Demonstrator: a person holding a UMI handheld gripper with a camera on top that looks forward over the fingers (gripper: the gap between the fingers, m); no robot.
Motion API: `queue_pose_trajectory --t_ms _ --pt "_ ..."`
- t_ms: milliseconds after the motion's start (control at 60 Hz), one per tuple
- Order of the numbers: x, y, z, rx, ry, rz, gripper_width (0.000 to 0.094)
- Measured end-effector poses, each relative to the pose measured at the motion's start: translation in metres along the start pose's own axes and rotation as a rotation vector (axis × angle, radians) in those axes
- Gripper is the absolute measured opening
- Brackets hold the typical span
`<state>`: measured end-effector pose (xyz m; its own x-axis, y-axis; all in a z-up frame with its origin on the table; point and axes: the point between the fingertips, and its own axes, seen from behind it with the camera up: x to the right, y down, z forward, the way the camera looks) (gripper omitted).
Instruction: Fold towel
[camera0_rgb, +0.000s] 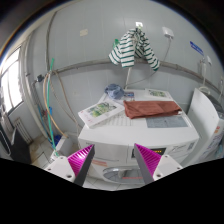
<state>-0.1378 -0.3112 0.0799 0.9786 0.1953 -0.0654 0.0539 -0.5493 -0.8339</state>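
Brown towel (152, 108) beyond open gripper (114, 160)

The towel (152, 108) is lying on the far right part of the table (120, 135), well beyond the fingers. It is reddish-brown, folded into a flat, elongated bundle, running slightly askew across the tabletop. One end is resting against papers (148, 95); a grey sheet (166, 121) is lying just beside it.

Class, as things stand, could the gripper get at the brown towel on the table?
Probably yes. The gripper is open, and the brown towel lies uncovered on the table beyond its fingers, with nothing standing between; it simply has to move forward first.
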Motion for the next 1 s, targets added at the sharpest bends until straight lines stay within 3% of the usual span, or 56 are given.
queue_pose_trajectory --t_ms 317,583,683,700,750,767,783,817,833,850,883,900,1000 --pt "0.032 -0.074 0.127 0.052 0.019 -0.088 0.0834" --pt "0.072 -0.117 0.265 0.013 -0.006 -0.106 0.0779" --pt "0.078 -0.117 0.294 -0.026 -0.026 -0.119 0.0631" --pt "0.078 -0.115 0.298 -0.031 -0.028 -0.122 0.0642" --pt "0.084 -0.109 0.307 -0.055 -0.024 -0.130 0.0474" --pt "0.081 -0.106 0.307 -0.069 -0.034 -0.131 0.0505" --pt "0.078 -0.110 0.307 -0.054 -0.048 -0.117 0.0428" --pt "0.080 -0.106 0.308 -0.064 -0.053 -0.100 0.0380" --pt "0.081 -0.102 0.308 -0.081 -0.045 -0.094 0.0298" --pt "0.086 -0.100 0.308 -0.090 -0.031 -0.097 0.0307" --pt "0.093 -0.106 0.310 -0.062 -0.009 -0.110 0.0131" --pt "0.095 -0.105 0.310 -0.059 -0.002 -0.110 0.0098" --pt "0.095 -0.104 0.311 -0.046 0.000 -0.103 0.0042"
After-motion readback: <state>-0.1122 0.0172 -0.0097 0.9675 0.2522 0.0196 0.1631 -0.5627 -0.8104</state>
